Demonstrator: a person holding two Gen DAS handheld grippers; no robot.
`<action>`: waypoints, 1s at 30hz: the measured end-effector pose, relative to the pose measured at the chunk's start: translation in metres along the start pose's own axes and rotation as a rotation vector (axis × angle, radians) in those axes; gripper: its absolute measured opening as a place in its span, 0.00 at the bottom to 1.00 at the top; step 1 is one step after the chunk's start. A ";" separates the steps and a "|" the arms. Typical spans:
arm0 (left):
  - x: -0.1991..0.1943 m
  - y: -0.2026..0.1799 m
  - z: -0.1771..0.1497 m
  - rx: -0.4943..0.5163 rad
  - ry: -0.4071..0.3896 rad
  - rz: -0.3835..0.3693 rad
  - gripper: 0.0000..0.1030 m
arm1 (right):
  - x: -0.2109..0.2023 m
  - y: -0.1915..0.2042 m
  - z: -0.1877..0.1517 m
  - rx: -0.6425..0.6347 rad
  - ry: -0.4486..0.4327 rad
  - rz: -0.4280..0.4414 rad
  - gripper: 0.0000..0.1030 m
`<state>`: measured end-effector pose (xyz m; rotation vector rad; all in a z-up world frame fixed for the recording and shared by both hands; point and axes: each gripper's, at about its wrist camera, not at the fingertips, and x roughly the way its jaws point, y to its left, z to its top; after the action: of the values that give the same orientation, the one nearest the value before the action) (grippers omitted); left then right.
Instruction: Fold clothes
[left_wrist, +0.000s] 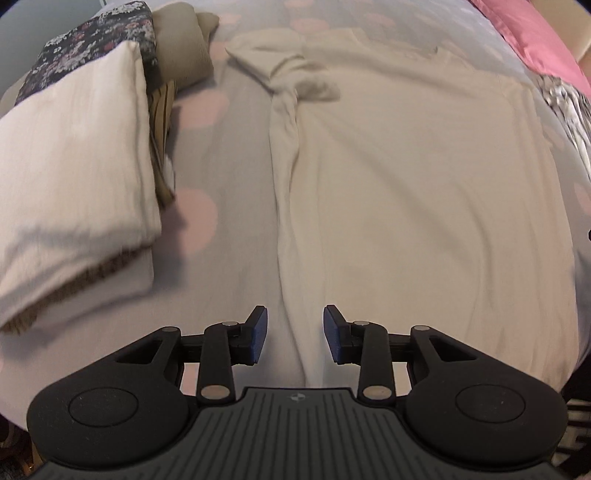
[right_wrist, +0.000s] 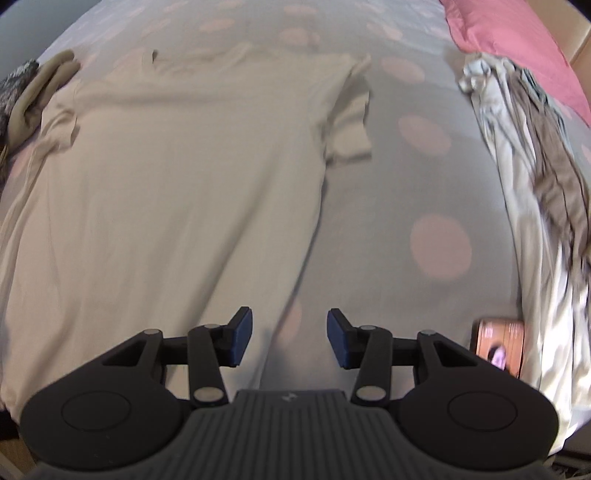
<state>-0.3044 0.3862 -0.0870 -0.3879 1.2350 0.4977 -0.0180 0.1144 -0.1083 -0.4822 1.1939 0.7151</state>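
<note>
A grey bed (right_wrist: 369, 221) with pink dots carries a cream T-shirt (right_wrist: 184, 184) spread flat at centre. Folded stack (left_wrist: 74, 166) left, crumpled clothes (right_wrist: 535, 206) right. My left gripper (left_wrist: 295, 334) and right gripper (right_wrist: 290, 338) hover near, both agape and empty.

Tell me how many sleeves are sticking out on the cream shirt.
2. On the cream shirt, the left sleeve lies bunched near the folded pile; the right sleeve lies flat toward the unfolded clothes.
</note>
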 end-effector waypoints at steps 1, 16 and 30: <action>-0.001 -0.002 -0.009 0.006 0.004 0.004 0.30 | -0.001 0.001 -0.011 0.007 0.011 0.004 0.47; 0.009 -0.036 -0.088 0.129 0.136 0.078 0.30 | 0.011 0.018 -0.137 0.009 0.259 0.101 0.46; 0.021 -0.036 -0.083 0.146 0.151 0.075 0.13 | 0.038 0.054 -0.149 -0.154 0.293 0.103 0.08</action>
<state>-0.3444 0.3148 -0.1308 -0.2591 1.4272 0.4450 -0.1483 0.0590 -0.1896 -0.6746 1.4513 0.8496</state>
